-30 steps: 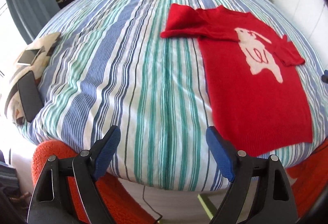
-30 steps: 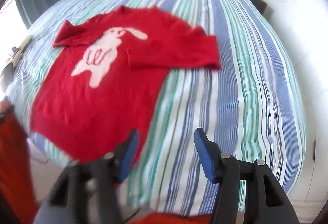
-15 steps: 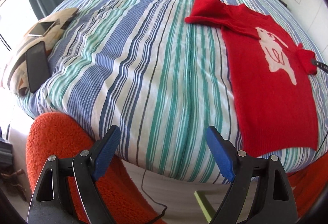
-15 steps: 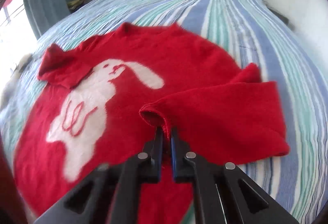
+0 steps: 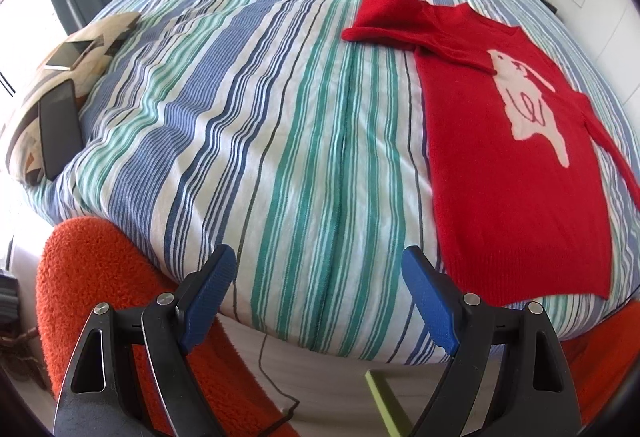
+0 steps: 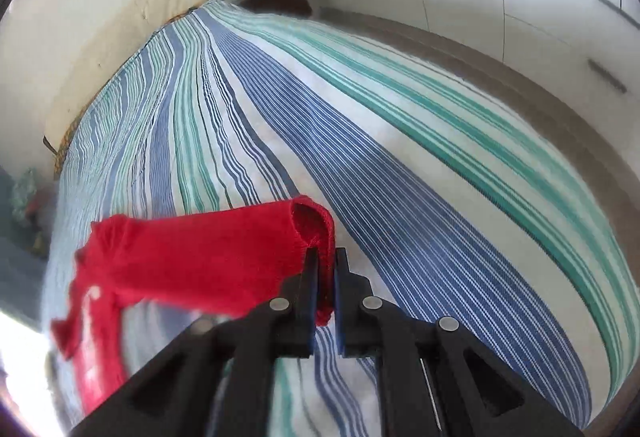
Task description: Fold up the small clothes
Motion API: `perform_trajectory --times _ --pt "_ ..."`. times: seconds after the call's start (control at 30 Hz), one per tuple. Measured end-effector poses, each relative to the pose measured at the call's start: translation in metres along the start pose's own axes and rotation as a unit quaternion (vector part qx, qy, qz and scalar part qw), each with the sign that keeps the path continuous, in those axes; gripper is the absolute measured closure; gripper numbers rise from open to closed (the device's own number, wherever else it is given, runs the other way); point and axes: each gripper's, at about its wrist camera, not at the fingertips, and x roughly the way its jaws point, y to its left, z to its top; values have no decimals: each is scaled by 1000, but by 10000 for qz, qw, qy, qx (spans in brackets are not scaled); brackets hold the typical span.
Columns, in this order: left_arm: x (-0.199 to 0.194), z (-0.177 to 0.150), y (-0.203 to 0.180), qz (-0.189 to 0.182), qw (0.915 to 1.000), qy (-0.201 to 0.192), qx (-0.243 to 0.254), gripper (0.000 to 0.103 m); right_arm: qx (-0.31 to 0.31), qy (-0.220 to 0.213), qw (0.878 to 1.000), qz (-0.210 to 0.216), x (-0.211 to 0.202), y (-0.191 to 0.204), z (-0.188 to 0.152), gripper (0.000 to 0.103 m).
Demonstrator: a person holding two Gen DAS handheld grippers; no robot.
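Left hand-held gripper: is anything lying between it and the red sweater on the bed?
Nothing visible. The open left hand-held gripper faces bare striped bedcover up to the sweater. The phone lies far off, left.

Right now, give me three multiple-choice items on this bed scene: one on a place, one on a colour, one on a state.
1. Where does the red sweater lie on the striped bed, seen from the left wrist?
A. right side
B. left side
C. on the floor

2. What colour is the rabbit figure on the sweater?
A. black
B. pale pink-white
C. green

3. How is the right gripper?
A. wide open
B. out of view
C. shut on the sleeve cuff

Answers:
1 A, the sweater lies right of the bed's middle seam.
2 B, the figure is pale against red.
3 C, red knit is pinched between nearly closed jaws; the left gripper is open and holds nothing.
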Motion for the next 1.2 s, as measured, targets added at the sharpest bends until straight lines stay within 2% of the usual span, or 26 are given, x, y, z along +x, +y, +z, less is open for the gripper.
perform_trajectory --times 0.1,0.17,0.3,0.33,0.37,0.43,0.5,0.57,0.7,0.73,0.8,0.87,0.93,1.03,1.13,1.2 --pt "-3 -1 -2 30 10000 -32 30 16 587 63 9974 406 14 -17 -7 90" --pt "-2 -1 -1 44 10000 -8 17 16 978 13 9926 723 15 -27 -9 81" --pt "5 -2 -3 53 9999 109 -4 16 1250 -13 9856 1141 13 -34 -12 78" --pt "7 -3 -4 58 9999 138 11 16 1172 82 9874 1064 16 -32 -11 82" --pt "7 -3 -6 67 9999 152 36 16 974 140 9918 812 16 -26 -9 99" --pt "8 -5 -9 98 9998 155 116 16 290 55 9995 -96 12 -8 -5 100" --pt "9 -7 -11 191 9994 152 226 16 -136 48 9960 -885 14 -3 -5 100" --pt "11 -8 -13 358 9986 144 360 16 -337 112 9929 -1138 21 -3 -8 101" --pt "13 -6 -13 579 9966 92 575 16 -712 -43 9851 -1567 25 11 -15 100" --pt "13 -3 -14 578 9963 84 629 16 -744 -100 9845 -1586 24 12 -17 98" --pt "11 10 -18 549 9952 -39 813 16 -782 -202 9855 -1493 21 11 -19 85" --pt "3 32 -27 506 9925 -325 1065 16 -766 -329 9861 -1436 9 8 -22 58" --pt "-10 62 -45 305 9876 -721 1361 15 -773 -591 9836 -1519 -14 8 -27 43" --pt "-20 106 -88 -237 9709 -1148 2090 7 -1041 -933 9748 -1741 -45 25 -32 40" --pt "0 138 -141 -958 9491 -932 2853 7 -1478 -989 9729 -1476 -84 41 -53 38" --pt "28 152 -173 -1056 9409 -673 3145 7 -1786 -957 9711 -1258 -108 56 -80 32"
